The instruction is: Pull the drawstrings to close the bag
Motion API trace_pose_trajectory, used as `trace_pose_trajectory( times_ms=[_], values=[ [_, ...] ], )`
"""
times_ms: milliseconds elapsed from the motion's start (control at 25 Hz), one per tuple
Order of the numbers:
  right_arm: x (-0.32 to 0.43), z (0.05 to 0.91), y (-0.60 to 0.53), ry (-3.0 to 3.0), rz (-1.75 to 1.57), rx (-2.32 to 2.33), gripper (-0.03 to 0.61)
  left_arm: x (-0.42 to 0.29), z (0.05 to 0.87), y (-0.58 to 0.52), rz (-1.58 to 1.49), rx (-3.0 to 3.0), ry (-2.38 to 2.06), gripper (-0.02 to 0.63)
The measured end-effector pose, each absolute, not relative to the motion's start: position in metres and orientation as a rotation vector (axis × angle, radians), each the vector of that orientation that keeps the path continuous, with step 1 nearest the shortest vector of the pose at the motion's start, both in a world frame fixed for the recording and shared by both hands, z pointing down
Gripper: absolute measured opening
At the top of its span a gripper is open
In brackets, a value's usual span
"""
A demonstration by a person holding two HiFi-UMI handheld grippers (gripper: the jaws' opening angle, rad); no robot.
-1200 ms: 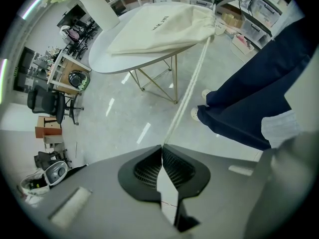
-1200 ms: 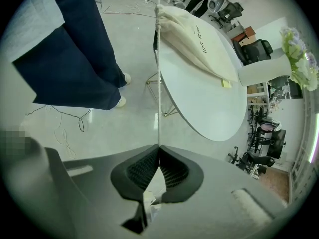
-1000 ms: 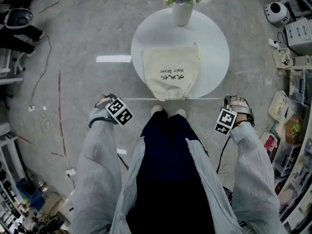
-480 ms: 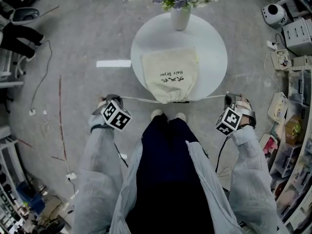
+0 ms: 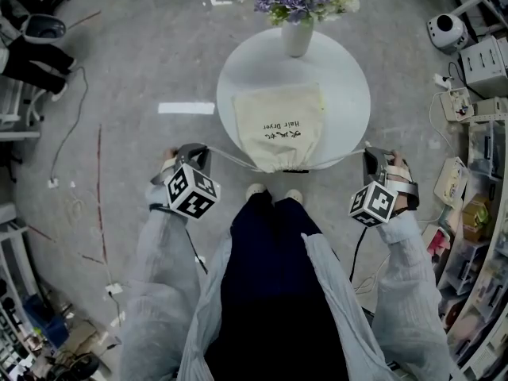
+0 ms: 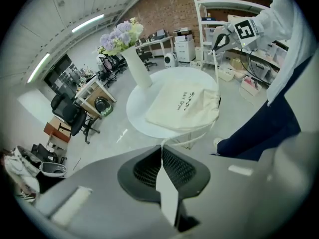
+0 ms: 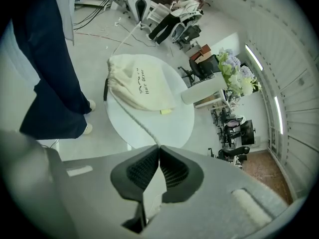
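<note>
A cream drawstring bag (image 5: 278, 127) with dark print lies on the round white table (image 5: 349, 86), its gathered mouth at the near edge. A thin cord runs out from each side of the mouth. My left gripper (image 5: 202, 151) is shut on the left cord (image 5: 232, 159); my right gripper (image 5: 370, 157) is shut on the right cord (image 5: 337, 160). Both cords are taut and slope up to the jaws. In the left gripper view the cord (image 6: 197, 133) enters the shut jaws (image 6: 161, 151), with the bag (image 6: 184, 106) beyond. The right gripper view shows its cord (image 7: 130, 114) leading from the bag (image 7: 137, 86).
A white vase of purple flowers (image 5: 298, 22) stands at the table's far edge. The person's legs and shoes (image 5: 270, 190) are right against the near edge. Shelves and equipment (image 5: 476, 94) line the right side; chairs and cables (image 5: 36, 46) lie at the left.
Both grippers have risen and moved forward, holding their cords. The cords, a straight line before, now slant up from the bag mouth in a shallow V.
</note>
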State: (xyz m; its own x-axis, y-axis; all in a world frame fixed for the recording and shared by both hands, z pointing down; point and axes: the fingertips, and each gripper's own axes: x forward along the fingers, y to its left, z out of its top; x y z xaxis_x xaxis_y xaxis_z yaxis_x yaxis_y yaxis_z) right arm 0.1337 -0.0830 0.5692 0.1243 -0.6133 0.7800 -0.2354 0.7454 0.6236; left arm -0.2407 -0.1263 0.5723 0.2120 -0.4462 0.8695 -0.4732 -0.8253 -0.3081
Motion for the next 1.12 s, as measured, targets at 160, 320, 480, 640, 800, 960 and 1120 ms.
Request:
trace_pose_trajectory(
  times_ms=[160, 320, 480, 640, 800, 960, 1120],
  values=[
    [0.116, 0.549, -0.091, -1.494, -0.372, 0.765, 0.011, -0.221, 0.550, -0.133, 1.593, 2.486, -0.923, 0.029],
    [0.094, 0.539, -0.098, -1.561, -0.370, 0.800, 0.011, -0.199, 0.541, -0.138, 1.461, 2.526, -0.911, 0.029],
    [0.070, 0.533, -0.106, -1.650, -0.349, 0.835, 0.011, -0.179, 0.535, -0.143, 1.365, 2.553, -0.908, 0.031],
    [0.049, 0.531, -0.115, -1.736, -0.342, 0.873, 0.011, -0.157, 0.535, -0.148, 1.238, 2.570, -0.912, 0.031],
    [0.029, 0.537, -0.125, -1.827, -0.251, 0.921, 0.012, -0.138, 0.543, -0.153, 1.156, 2.559, -0.902, 0.031],
    [0.014, 0.548, -0.136, -1.911, -0.123, 0.975, 0.012, -0.123, 0.556, -0.159, 1.107, 2.525, -0.893, 0.031],
    [-0.007, 0.563, -0.140, -1.975, -0.072, 0.947, 0.012, -0.109, 0.572, -0.160, 1.040, 2.489, -0.845, 0.031]
  ],
)
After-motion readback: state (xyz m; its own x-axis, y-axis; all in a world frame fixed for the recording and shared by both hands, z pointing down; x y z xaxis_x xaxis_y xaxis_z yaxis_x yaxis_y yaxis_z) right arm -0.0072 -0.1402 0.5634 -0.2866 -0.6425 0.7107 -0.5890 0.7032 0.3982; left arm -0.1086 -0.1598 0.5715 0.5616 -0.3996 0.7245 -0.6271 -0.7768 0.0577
